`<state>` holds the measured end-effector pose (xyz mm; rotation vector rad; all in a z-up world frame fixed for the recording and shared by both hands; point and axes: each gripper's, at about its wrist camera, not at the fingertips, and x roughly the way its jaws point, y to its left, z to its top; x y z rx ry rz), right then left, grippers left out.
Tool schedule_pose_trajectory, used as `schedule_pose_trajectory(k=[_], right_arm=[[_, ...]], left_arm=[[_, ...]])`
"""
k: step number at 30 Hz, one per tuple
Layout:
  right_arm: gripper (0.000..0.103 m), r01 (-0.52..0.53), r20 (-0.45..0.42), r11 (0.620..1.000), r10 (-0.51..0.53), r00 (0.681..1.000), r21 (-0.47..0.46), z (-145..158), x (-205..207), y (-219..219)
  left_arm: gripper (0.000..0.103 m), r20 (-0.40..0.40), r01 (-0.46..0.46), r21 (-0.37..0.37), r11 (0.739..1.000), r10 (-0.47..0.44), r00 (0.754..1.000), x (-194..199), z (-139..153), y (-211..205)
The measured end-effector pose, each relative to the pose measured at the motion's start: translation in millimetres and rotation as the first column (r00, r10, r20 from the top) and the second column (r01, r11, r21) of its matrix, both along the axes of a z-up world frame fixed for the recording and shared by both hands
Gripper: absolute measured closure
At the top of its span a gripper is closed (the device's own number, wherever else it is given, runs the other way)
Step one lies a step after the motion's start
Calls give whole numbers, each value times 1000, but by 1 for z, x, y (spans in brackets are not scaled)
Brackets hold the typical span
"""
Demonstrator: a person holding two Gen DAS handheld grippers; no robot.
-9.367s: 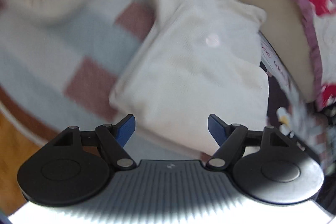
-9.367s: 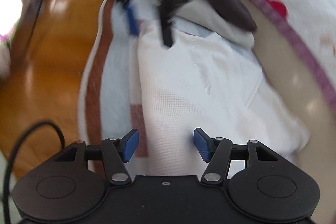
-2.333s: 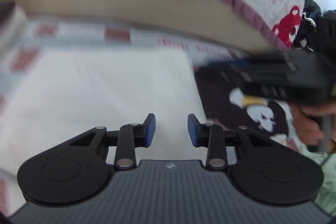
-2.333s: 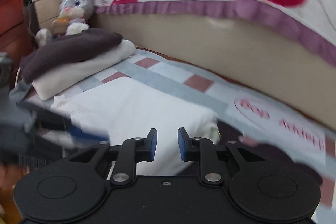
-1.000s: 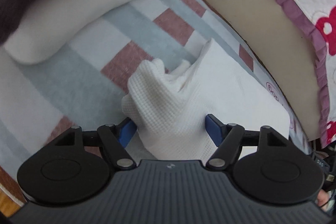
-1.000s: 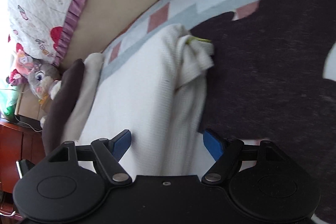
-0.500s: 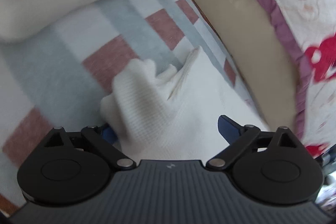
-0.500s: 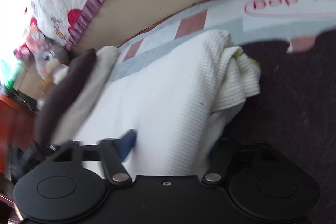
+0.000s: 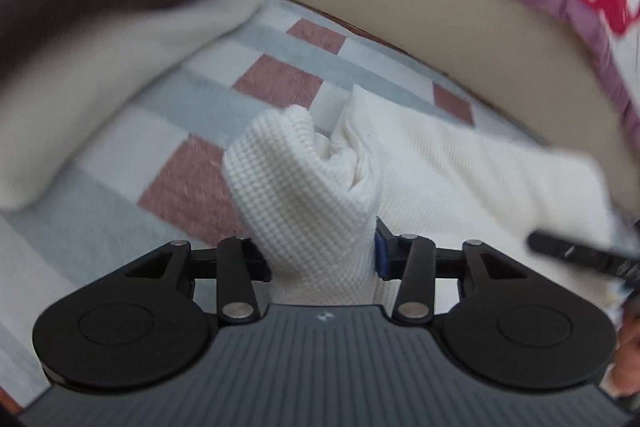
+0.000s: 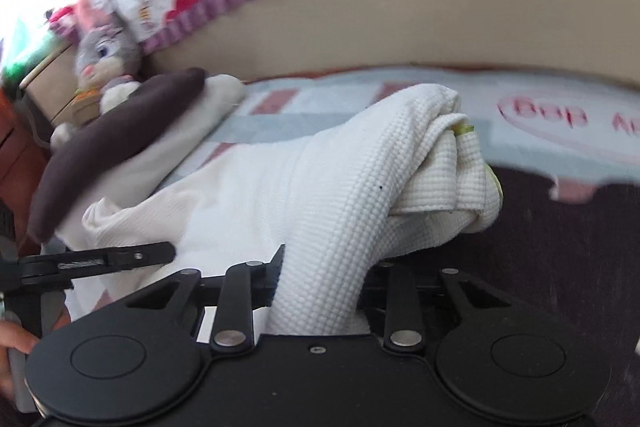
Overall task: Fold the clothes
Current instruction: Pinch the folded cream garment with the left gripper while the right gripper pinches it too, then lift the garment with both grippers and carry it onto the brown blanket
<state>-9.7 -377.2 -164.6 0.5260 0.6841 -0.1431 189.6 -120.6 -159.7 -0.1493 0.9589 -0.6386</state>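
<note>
both hand-held grippers now clamped on white garment (image 9: pixel 316 211); pads hidden.

White waffle-knit garment (image 9: pixel 312 211), checked rug (image 9: pixel 192 183)

Folded garment (image 10: pixel 320 187) on the mat (image 9: pixel 168 147), clothes stack (image 10: pixel 120 131) left, perhaps bed (image 10: pixel 440 7) behind

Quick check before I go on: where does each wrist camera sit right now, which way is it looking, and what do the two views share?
Left wrist: sits behind the left gripper, low over the checked blanket, facing the bed side; its fingers clamp the white waffle garment; a fingertip shows at the right edge.
Right wrist: sits behind the right gripper, facing the bed side and a plush rabbit; also shut on the garment; a hand shows lower left.
Shared: the garment, the blanket, the folded stack, each other's gripper.
</note>
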Motion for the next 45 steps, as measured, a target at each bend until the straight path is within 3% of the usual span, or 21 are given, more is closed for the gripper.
schedule_pose_trajectory(k=[5, 8, 12, 14, 17, 20, 23, 26, 28, 34, 37, 41, 45], right_arm=[[63, 27, -18, 998, -26, 999, 58, -9, -12, -4], [56, 38, -32, 996, -35, 999, 85, -13, -19, -5], [40, 83, -54, 986, -76, 996, 143, -19, -31, -5], [40, 82, -51, 981, -75, 996, 174, -23, -33, -3], [54, 96, -53, 976, -87, 995, 196, -21, -30, 3], [67, 77, -63, 991, -70, 996, 108, -12, -19, 18], [72, 36, -29, 999, -35, 999, 29, 5, -16, 25], [73, -7, 39, 998, 10, 999, -69, 33, -18, 40], [73, -19, 78, 995, 27, 997, -99, 52, -18, 48], [73, -93, 160, 977, 125, 979, -191, 99, -24, 61], [74, -123, 167, 971, 159, 973, -207, 103, -27, 71], [74, -148, 171, 962, 190, 967, -229, 102, -32, 87], [74, -187, 173, 961, 224, 959, -204, 108, -33, 94]], left_arm=[[54, -57, 2, -10, 1000, -3, 998, 5, 0, 6], [48, -60, -5, -20, 1000, 4, 998, 2, -3, 6], [48, -70, -17, -65, 998, 13, 997, 3, -11, 10], [49, -75, -23, -87, 996, 17, 997, 4, -14, 12], [51, -86, -33, -120, 992, 23, 996, 5, -19, 15], [62, -115, -40, -134, 990, 25, 993, 9, -16, 19], [69, 31, -12, -3, 1000, 12, 999, -9, 5, 1], [71, 276, 4, 195, 981, -59, 959, -44, 34, -26], [71, 351, -17, 205, 979, -57, 935, -56, 49, -26], [71, 388, -93, 116, 989, 42, 921, -67, 79, 6], [71, 409, -125, 91, 988, 77, 909, -76, 93, 19], [71, 481, -148, 141, 979, 63, 874, -87, 101, 23], [73, 453, -192, 105, 976, 125, 883, -99, 107, 42]])
